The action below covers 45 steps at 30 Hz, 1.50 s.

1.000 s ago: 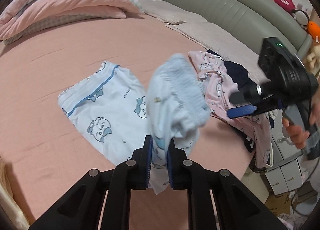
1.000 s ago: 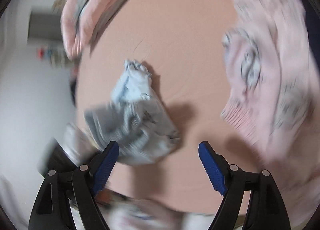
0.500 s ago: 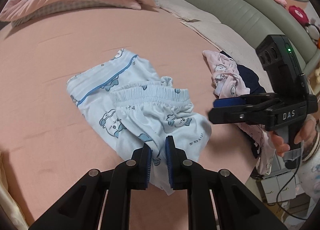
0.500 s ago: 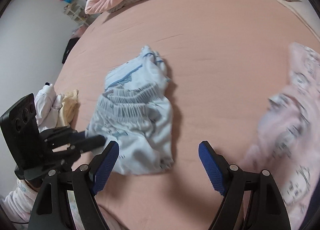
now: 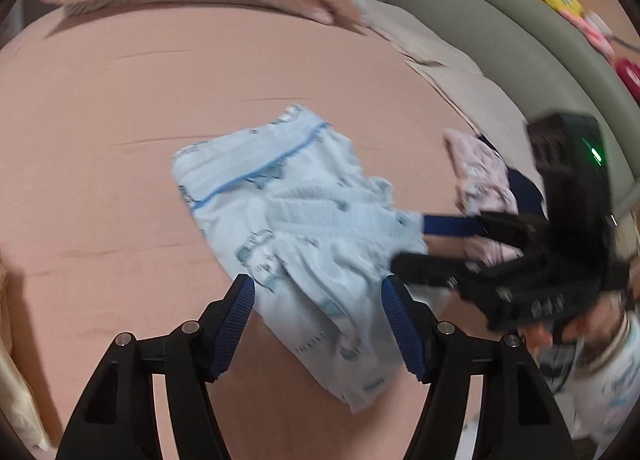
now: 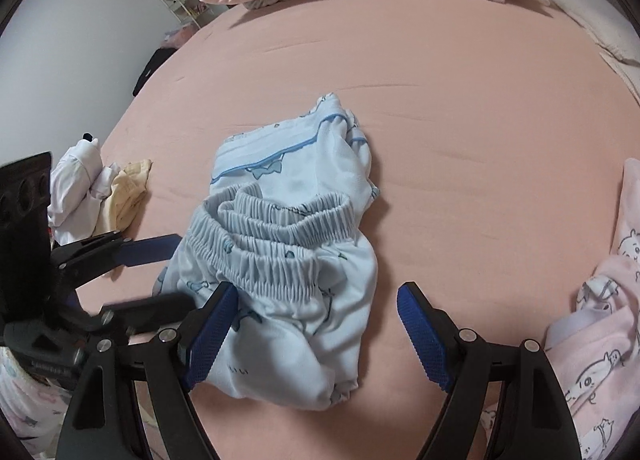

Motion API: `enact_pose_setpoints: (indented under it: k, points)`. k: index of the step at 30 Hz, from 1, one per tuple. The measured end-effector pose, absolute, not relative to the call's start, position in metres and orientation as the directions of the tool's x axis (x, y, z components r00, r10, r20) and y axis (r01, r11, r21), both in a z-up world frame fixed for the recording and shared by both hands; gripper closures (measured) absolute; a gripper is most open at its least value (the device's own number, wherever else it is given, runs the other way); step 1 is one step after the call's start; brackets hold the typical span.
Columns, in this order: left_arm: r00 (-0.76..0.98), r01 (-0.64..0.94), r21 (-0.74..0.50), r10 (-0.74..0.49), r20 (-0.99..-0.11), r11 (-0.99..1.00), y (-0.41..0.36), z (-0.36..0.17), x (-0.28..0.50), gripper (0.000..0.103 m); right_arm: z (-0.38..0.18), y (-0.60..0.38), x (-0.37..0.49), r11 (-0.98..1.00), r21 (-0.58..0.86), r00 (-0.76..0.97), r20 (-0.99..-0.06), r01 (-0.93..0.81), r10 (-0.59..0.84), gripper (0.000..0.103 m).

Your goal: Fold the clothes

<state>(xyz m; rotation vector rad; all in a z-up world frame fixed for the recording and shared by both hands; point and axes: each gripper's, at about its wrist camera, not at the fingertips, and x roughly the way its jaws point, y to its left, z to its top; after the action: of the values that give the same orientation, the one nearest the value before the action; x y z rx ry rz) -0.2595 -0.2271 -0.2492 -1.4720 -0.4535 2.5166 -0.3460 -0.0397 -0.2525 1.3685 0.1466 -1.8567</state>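
shorts [image 6: 288, 292] lie crumpled on the bed [image 6: 460, 108], left gripper [image 5: 318, 324] and right gripper [image 6: 314, 324] both spread, empty.

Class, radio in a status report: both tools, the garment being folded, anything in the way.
Left tool open, holding nothing. Right tool open, over the light blue printed pyjama shorts, which lie crumpled on the pink bedsheet. Pink printed pyjama pile off to the side, not obstructing.

Left gripper [image 5: 318, 320]: black frame, silver screws, ribbed blue pads on the jaws. Right gripper [image 6: 314, 330]: same build; at right of left view its black housing shows green light. White printed sleeve [image 5: 616, 376], lower right.
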Motion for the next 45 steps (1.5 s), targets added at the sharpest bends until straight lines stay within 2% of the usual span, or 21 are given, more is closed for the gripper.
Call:
enact_pose_setpoints:
  k: [6, 8, 9, 12, 15, 17, 28, 39, 45]
  points:
    - [-0.492, 0.071, -0.423, 0.337, -0.803, -0.904, -0.233, -0.26, -0.268, 0.039, -0.257, -0.048, -0.346, -0.691, 0.34, -0.115, -0.845, 0.638, -0.522, 0.021]
    - [-0.493, 0.093, -0.424, 0.328, -0.806, -0.901, -0.231, -0.263, -0.268, 0.042, -0.26, -0.049, -0.346, -0.698, 0.34, -0.116, -0.848, 0.63, -0.518, 0.025]
    - [-0.496, 0.1, -0.425, 0.325, -0.805, -0.9, -0.23, -0.264, -0.268, 0.052, -0.261, -0.05, -0.347, -0.7, 0.341, -0.118, -0.847, 0.627, -0.519, 0.033]
    - [-0.492, 0.097, -0.403, 0.308, -0.814, -0.91, -0.223, -0.265, -0.269, 0.066, -0.263, -0.056, -0.345, -0.706, 0.339, -0.123, -0.848, 0.622, -0.516, 0.051]
    - [-0.492, 0.071, -0.334, 0.258, -0.831, -0.94, -0.212, -0.263, -0.271, 0.076, -0.265, -0.065, -0.341, -0.702, 0.312, -0.136, -0.853, 0.64, -0.504, 0.059]
    - [-0.495, 0.063, -0.322, 0.251, -0.832, -0.945, -0.208, -0.262, -0.272, 0.079, -0.264, -0.069, -0.337, -0.699, 0.286, -0.156, -0.855, 0.656, -0.495, 0.066]
    - [-0.556, 0.082, -0.38, 0.274, -0.785, -0.921, -0.209, -0.235, -0.266, 0.082, -0.228, -0.067, -0.334, -0.689, 0.291, -0.204, -0.816, 0.664, -0.541, 0.077]
    - [-0.631, 0.124, -0.424, 0.258, -0.732, -0.897, -0.228, -0.208, -0.281, 0.082, -0.192, -0.086, -0.343, -0.661, 0.262, -0.242, -0.786, 0.703, -0.568, 0.078]
    - [-0.604, 0.185, -0.425, 0.239, -0.76, -0.886, -0.244, -0.224, -0.298, 0.082, -0.199, -0.11, -0.365, -0.657, 0.269, -0.195, -0.816, 0.704, -0.544, 0.078]
